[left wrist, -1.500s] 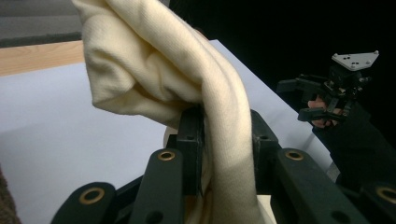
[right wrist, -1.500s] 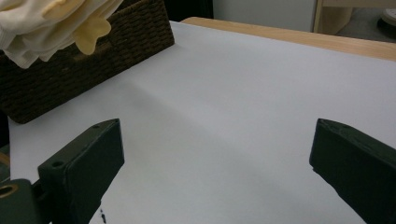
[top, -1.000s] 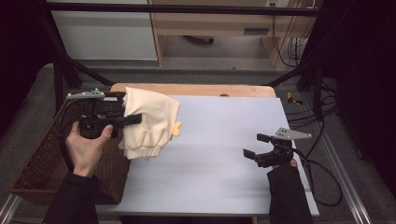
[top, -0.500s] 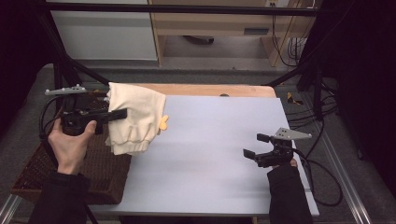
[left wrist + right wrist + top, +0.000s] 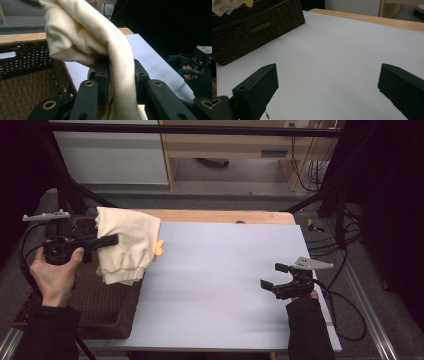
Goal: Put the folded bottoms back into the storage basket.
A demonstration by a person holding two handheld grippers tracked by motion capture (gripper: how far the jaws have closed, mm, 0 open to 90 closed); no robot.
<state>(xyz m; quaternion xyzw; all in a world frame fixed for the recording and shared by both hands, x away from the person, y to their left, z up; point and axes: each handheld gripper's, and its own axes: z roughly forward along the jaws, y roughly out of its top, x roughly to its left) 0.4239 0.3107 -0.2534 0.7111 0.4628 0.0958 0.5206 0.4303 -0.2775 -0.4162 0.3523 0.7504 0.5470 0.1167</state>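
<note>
A wide table with a smooth pale grey-lilac top, edged at the back by a strip of light wood, stands in a dim room; a grey floor, a white cabinet front and light wooden furniture lie beyond it, and black frame bars and cables run down either side.

At the far left, under and behind the left gripper, a dark brown woven wicker basket sits against the table's left edge, its weave coarse and its wall pierced by a slot handle. The left gripper's jaws are closed on a cream-coloured soft knitted cloth garment, which runs up between them in a thick fold and bunches above and in front of them; the rest hangs below, over the basket's right rim and the table's left edge. A small yellow-orange bit shows at the garment's right side, just past the jaw tips.

Between the two grippers the table top lies bare and flat, giving broad open room.

At the right, the right gripper rests low near the table's right edge, its jaws spread wide with nothing between them; ahead of them the smooth surface stretches to the basket's corner and the wooden edge.
</note>
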